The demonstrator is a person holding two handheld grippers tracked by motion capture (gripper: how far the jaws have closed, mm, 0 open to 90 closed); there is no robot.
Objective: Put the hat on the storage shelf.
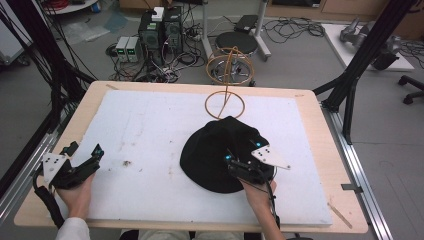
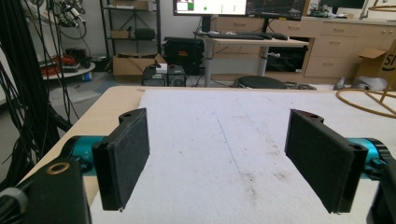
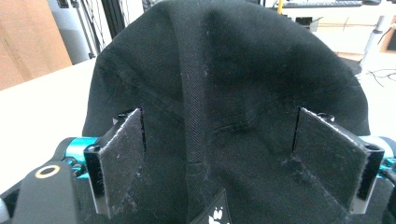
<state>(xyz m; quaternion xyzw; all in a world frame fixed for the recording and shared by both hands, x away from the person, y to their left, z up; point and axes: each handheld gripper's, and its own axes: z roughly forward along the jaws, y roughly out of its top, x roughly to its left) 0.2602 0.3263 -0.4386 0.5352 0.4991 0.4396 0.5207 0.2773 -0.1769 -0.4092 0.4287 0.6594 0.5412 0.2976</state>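
Observation:
A black fabric hat [image 1: 215, 150] lies on the white mat [image 1: 150, 130], right of centre. My right gripper [image 1: 243, 151] is over the hat's near right side with its jaws spread wide. In the right gripper view the hat [image 3: 224, 70] rises between and beyond the two pads, a thick seam running down its middle; my right gripper [image 3: 236, 161] stands open around it. My left gripper [image 1: 85, 151] rests at the mat's left edge, far from the hat. My left gripper [image 2: 229, 161] is open with bare mat between its pads.
A thin wooden ring stand [image 1: 226, 97] rises just behind the hat, near the table's far edge. Past the table are computers and cables [image 1: 160, 35] on the floor and a black frame post [image 1: 360, 60] at the right. The mat's left half [image 2: 219, 135] carries small stains.

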